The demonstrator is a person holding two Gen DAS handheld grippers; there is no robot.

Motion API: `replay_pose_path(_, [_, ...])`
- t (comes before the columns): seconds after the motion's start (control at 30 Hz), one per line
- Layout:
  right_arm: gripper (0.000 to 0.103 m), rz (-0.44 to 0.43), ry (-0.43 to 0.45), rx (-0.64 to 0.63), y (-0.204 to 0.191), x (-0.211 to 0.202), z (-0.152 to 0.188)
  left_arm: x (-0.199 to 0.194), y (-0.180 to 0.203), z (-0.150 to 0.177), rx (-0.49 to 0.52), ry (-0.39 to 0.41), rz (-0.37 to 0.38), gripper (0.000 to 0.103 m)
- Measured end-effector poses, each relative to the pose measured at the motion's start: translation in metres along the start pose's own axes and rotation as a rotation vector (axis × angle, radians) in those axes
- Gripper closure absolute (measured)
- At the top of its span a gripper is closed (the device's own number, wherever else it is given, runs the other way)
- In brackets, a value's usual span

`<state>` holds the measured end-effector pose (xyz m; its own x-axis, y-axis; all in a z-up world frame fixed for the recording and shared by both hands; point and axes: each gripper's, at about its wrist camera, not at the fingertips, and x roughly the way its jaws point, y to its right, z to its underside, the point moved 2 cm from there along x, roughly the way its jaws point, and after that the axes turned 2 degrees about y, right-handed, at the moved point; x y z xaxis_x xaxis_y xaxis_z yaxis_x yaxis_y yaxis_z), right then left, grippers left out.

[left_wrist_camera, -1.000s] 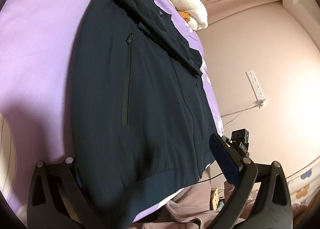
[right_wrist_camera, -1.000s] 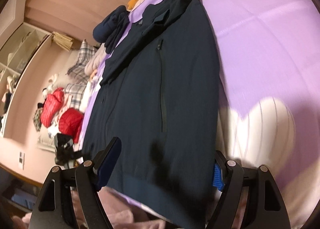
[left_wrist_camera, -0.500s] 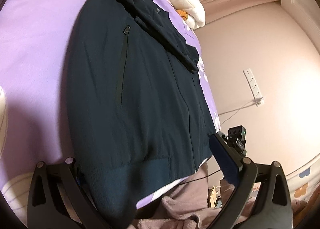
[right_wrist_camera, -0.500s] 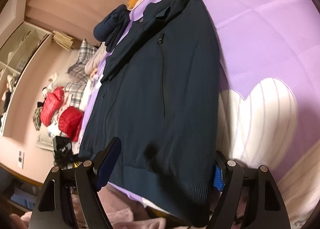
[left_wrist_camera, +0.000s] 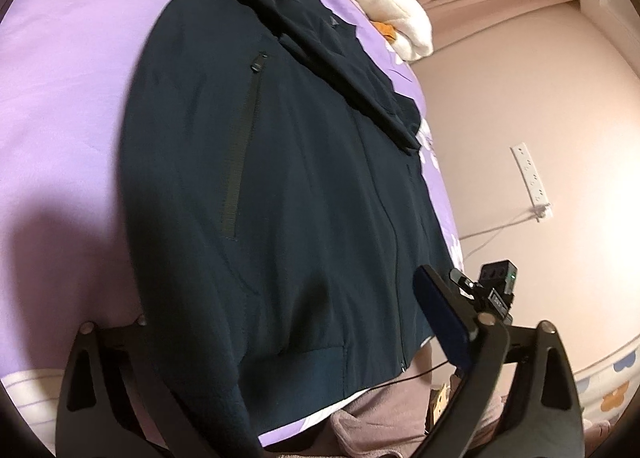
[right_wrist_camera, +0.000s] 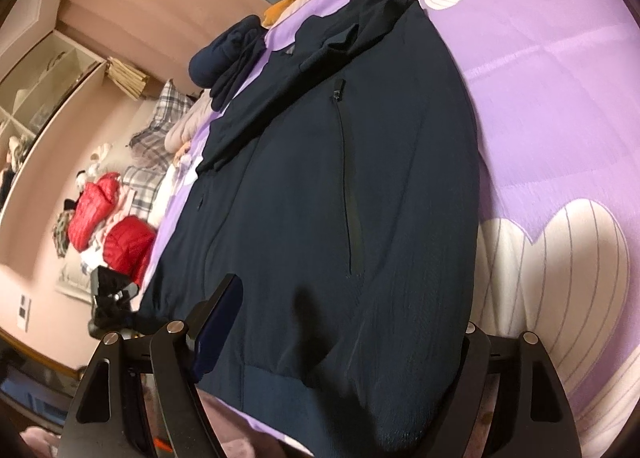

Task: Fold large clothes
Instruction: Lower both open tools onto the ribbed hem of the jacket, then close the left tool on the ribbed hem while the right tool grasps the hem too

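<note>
We hold both grippers, left (left_wrist_camera: 288,342) and right (right_wrist_camera: 344,342), wide apart over the dark blue zip jacket's (left_wrist_camera: 304,185) bottom band, ready to pinch it and fold.

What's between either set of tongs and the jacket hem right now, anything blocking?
Nothing visible. The dark jacket lies flat on the purple bedspread, its ribbed hem running between the open fingers of the left tongs and of the right tongs. The plush toy lies far off, by the collar.
</note>
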<state>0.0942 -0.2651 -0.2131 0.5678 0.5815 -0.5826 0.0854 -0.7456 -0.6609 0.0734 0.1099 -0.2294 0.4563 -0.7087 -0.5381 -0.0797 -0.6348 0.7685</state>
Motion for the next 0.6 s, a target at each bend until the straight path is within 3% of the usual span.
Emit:
replay_pose_path(0.4, [0.054, 0.056, 0.040, 0.026, 0.012, -0.011, 0.003, -0.015, -0.024, 0.003, -0.126, 0.054, -0.063, 0.068])
replay_pose_path(0.6, [0.071, 0.098, 0.050, 0.005, 0.005, -0.012, 0.004, -0.016, -0.019, 0.004, -0.133, 0.083, -0.113, 0.074])
